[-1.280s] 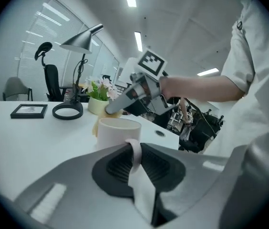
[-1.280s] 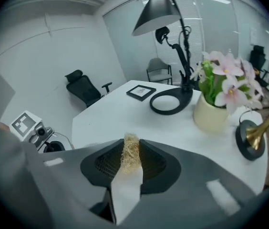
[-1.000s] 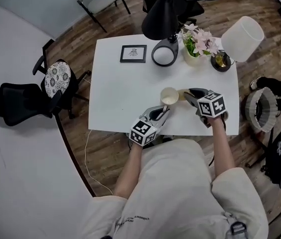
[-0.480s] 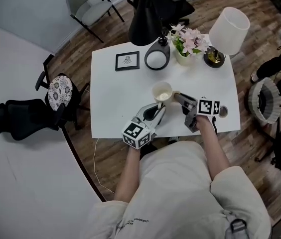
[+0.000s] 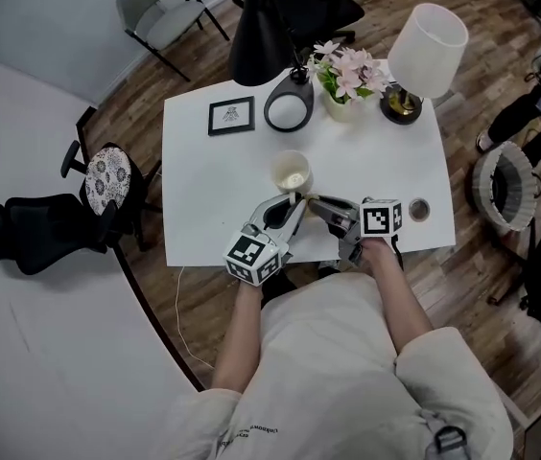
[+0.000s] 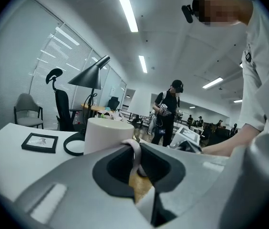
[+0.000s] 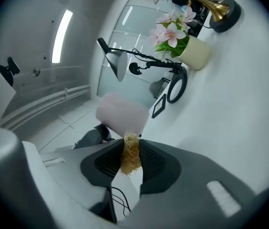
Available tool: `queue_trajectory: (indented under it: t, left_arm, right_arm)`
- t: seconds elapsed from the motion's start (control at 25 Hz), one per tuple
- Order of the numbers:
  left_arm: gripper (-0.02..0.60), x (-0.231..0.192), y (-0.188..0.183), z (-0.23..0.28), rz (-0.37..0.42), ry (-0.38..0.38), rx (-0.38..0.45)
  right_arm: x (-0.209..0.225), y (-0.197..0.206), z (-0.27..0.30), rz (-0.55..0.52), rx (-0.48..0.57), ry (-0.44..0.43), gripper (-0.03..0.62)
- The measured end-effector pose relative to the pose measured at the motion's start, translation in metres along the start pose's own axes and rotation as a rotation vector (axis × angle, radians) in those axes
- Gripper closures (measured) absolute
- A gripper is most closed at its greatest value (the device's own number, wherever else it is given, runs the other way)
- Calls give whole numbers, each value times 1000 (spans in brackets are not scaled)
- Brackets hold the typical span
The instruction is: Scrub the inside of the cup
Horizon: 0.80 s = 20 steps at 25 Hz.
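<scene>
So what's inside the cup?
Nothing shows in the cup, just its pale inside; the scrubber is outside, in the right gripper. The near inner wall is hidden.

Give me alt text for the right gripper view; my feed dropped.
The right gripper has its jaws clamped on a tan fibrous scrubber, with the pale cup blurred just beyond it. The picture is tilted: the white table runs up the right side, carrying pink flowers in a pot and a black desk lamp.
</scene>
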<state>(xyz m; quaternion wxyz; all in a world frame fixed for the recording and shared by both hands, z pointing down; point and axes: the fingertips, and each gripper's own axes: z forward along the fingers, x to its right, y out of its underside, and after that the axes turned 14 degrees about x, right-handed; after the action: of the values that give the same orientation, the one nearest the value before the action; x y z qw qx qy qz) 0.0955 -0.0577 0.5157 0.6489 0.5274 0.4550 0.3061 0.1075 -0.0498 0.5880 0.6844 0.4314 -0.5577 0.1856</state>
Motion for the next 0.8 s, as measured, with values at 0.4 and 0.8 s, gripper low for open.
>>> queue_trajectory:
  t: [0.4,0.8]
  left_arm:
    - [545,6,23,4,-60,52,-45]
    - [554,38,38,30,-103,186,-79]
  right_arm:
    - [29,-29,-39,-156,33,146,474]
    - [3,-66,-69,-332,129,221,473]
